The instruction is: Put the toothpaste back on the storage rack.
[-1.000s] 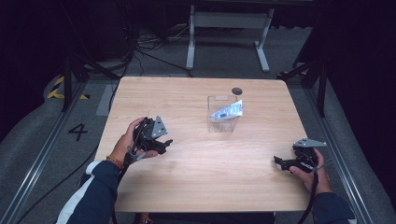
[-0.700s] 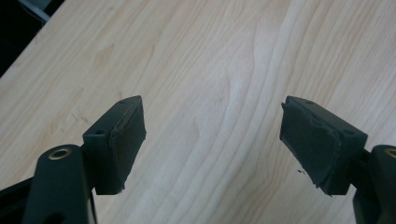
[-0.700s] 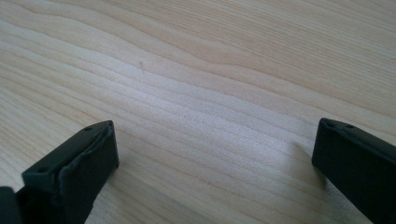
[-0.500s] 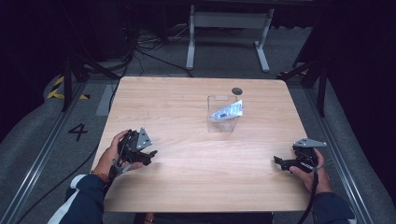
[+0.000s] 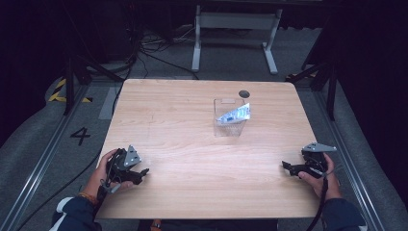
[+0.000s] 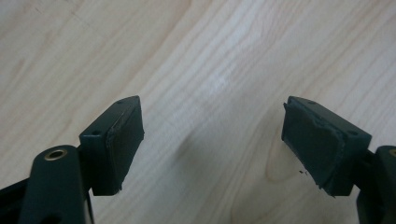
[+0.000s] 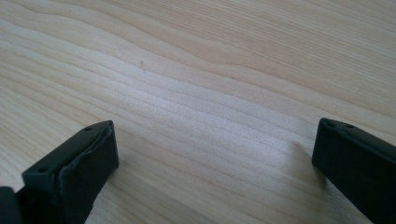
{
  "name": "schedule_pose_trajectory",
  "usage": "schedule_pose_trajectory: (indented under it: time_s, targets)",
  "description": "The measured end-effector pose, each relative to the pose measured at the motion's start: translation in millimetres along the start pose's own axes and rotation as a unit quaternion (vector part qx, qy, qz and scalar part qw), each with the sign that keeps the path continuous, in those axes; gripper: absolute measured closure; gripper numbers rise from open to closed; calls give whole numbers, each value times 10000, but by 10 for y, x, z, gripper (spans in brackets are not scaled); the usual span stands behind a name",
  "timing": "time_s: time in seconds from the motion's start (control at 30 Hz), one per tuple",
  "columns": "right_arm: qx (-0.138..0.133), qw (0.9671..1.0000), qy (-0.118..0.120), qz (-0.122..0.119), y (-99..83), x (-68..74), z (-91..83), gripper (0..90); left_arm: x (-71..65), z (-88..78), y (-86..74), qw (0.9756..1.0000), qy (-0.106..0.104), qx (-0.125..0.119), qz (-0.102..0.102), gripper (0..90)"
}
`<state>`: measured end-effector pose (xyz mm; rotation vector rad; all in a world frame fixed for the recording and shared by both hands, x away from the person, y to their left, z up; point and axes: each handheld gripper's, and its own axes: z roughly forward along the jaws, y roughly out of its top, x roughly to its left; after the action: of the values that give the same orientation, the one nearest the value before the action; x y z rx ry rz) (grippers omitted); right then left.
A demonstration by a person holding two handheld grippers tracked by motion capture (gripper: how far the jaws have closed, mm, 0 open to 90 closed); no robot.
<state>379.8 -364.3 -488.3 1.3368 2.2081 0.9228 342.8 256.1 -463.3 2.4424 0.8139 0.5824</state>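
A clear plastic box (image 5: 228,118) stands upright on the wooden table (image 5: 192,120), right of centre toward the back. A silvery packet (image 5: 235,114) leans inside it and sticks out over its rim. My left gripper (image 5: 143,172) rests low over the table's front left corner, held in a hand. Its jaws are wide apart in the left gripper view, with bare wood between the pads (image 6: 123,135). My right gripper (image 5: 285,166) sits at the front right edge, also held in a hand. In the right gripper view its pads (image 7: 88,158) stand far apart over bare wood.
A small dark round hole (image 5: 244,93) marks the tabletop behind the box. A metal stand (image 5: 234,21) and cables lie on the floor beyond the table. A floor rail (image 5: 41,163) and a painted number 4 run along the left side.
My left gripper has drawn back from mid-left of the table toward the front left corner. The right gripper has stayed where it was.
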Motion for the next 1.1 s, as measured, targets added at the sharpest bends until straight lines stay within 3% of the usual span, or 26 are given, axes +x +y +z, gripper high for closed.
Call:
schedule_pose_trajectory:
  time_s: [0.1, 0.17, 0.2, 0.27, 0.3, 0.37, 0.47, 0.6, 0.7, 1.0, 1.07, 1.1]
  targets:
    - [0, 10000, 20, 34, 0, 5, -3, 5, 45, -2, -112, 9987, -317, -147, -366, 203]
    - [-3, 10000, 19, 27, -1, 5, -4, 5, 86, -8, -188, 9973, -413, -263, -554, 199]
    - [-3, 10000, 21, 26, -2, 6, -5, 5, 102, -5, -231, 9952, -520, -318, -768, 199]
    - [3, 10000, 23, 13, -6, 8, -9, 5, 125, 17, -298, 9924, -509, -502, -1004, 183]
    - [4, 10000, 28, 7, -7, 9, -11, 5, 128, 33, -338, 9890, -582, -605, -1218, 168]
    - [2, 10000, 30, 5, -7, 9, -11, 5, 138, 21, -352, 9896, -554, -582, -1197, 157]
    - [2, 10000, 38, -6, -7, 9, -11, 5, 119, 28, -342, 9885, -514, -566, -1307, 145]
    - [-2, 10000, 37, -11, -8, 10, -12, 5, 134, 31, -329, 9900, -466, -527, -1219, 134]
    - [-1, 10000, 29, -2, -11, 14, -14, 5, 125, 36, -325, 9889, -514, -508, -1296, 125]
    - [-2, 10000, 23, 0, -11, 14, -13, 5, 128, 40, -323, 9895, -470, -532, -1262, 124]
    - [-1, 10000, 25, -7, -10, 13, -13, 5, 117, 50, -315, 9884, -464, -532, -1348, 114]
    - [1, 10000, 27, 0, -10, 14, -14, 5, 134, 54, -311, 9899, -428, -541, -1239, 109]
